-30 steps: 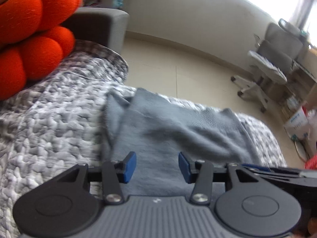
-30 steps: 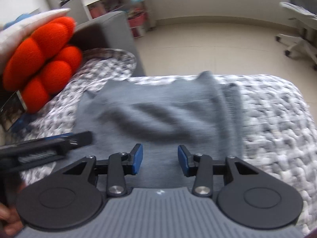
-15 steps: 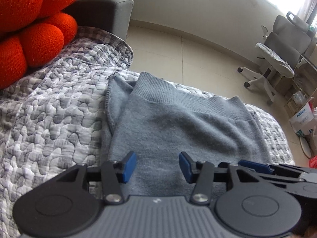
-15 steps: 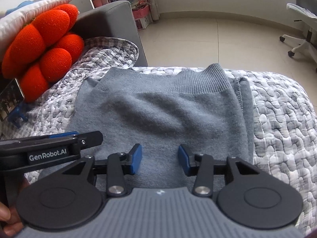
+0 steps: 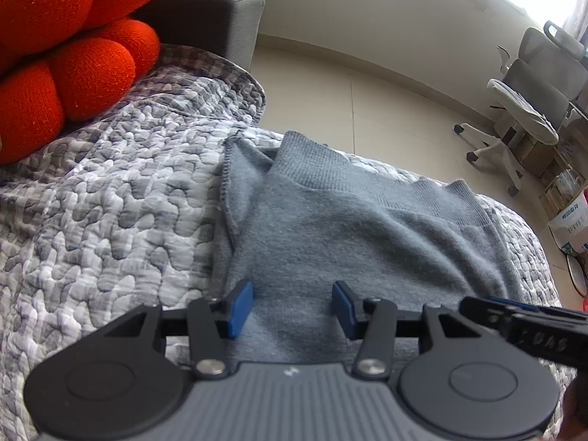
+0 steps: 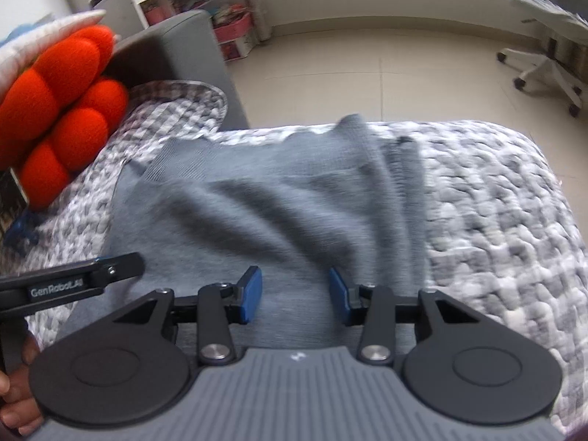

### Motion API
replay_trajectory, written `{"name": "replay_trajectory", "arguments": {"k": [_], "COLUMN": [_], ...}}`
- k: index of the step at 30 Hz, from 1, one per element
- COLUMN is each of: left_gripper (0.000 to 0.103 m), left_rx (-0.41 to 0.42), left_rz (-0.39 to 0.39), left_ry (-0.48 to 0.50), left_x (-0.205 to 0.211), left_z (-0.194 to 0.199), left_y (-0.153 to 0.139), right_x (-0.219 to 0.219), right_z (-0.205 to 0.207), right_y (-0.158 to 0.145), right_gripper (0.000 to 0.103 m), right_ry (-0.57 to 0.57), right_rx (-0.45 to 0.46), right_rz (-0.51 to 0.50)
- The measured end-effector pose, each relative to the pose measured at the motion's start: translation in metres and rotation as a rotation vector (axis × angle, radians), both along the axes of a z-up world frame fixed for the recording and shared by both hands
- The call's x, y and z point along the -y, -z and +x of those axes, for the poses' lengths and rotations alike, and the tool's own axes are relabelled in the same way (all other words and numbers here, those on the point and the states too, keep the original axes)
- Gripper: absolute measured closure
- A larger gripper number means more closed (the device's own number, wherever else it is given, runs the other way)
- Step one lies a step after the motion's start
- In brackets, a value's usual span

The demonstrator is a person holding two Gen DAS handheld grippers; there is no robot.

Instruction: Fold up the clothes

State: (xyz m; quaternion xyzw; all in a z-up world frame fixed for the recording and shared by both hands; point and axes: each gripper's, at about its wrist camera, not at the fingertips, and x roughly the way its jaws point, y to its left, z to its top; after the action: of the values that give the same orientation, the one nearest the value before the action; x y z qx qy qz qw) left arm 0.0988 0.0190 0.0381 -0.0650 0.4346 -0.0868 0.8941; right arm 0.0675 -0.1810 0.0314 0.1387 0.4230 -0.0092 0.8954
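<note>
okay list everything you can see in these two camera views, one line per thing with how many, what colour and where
sweater: one, grey, lying rumpled on the quilt, ribbed edge toward the floor
quilt: one, grey and white pattern, covering the sofa seat
cushion: one, orange knotted, at the sofa's left end
sofa arm: one, dark grey, behind the cushion
office chair: one, grey and white, on the beige floor at right
shelf unit: one, white, far left wall
left gripper: one, black with blue pads, jaws apart over the sweater
right gripper: one, black with blue pads, jaws apart over the sweater
</note>
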Motion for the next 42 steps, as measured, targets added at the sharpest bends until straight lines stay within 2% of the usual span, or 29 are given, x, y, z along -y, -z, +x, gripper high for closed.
{"name": "replay_trajectory", "arguments": {"k": [5, 13, 17, 19, 21, 23, 34, 42], "left_gripper": [0.054, 0.051, 0.051, 0.051, 0.051, 0.051, 0.050, 0.050], "left_rx": [-0.001, -0.035, -0.034, -0.032, -0.032, -0.033, -0.035, -0.027], "left_rz": [-0.017, 0.020, 0.012, 0.023, 0.025, 0.023, -0.043, -0.046], "left_ry": [-0.026, -0.115, -0.112, -0.109, -0.108, -0.109, -0.116, -0.102], "left_x": [-0.008, -0.024, -0.027, -0.026, -0.026, -0.026, -0.037, -0.047], "left_z": [0.000, 0.006, 0.005, 0.005, 0.005, 0.006, -0.002, -0.014], "left_y": [-0.003, 0.005, 0.005, 0.005, 0.004, 0.004, -0.009, -0.019], "right_x": [0.016, 0.025, 0.028, 0.029, 0.030, 0.034, 0.034, 0.030], "right_z": [-0.005, -0.006, -0.005, -0.005, -0.005, -0.007, -0.014, -0.025], "right_y": [-0.002, -0.001, -0.001, 0.000, 0.003, 0.002, -0.010, -0.023], "right_gripper": [0.059, 0.059, 0.059, 0.051, 0.049, 0.049, 0.049, 0.049], "right_ry": [0.082, 0.112, 0.137, 0.159, 0.181, 0.180, 0.202, 0.180], "right_rx": [-0.014, -0.020, -0.027, -0.039, -0.055, -0.050, -0.015, 0.009], "right_rz": [-0.040, -0.042, -0.071, -0.110, -0.164, -0.137, -0.156, -0.159]}}
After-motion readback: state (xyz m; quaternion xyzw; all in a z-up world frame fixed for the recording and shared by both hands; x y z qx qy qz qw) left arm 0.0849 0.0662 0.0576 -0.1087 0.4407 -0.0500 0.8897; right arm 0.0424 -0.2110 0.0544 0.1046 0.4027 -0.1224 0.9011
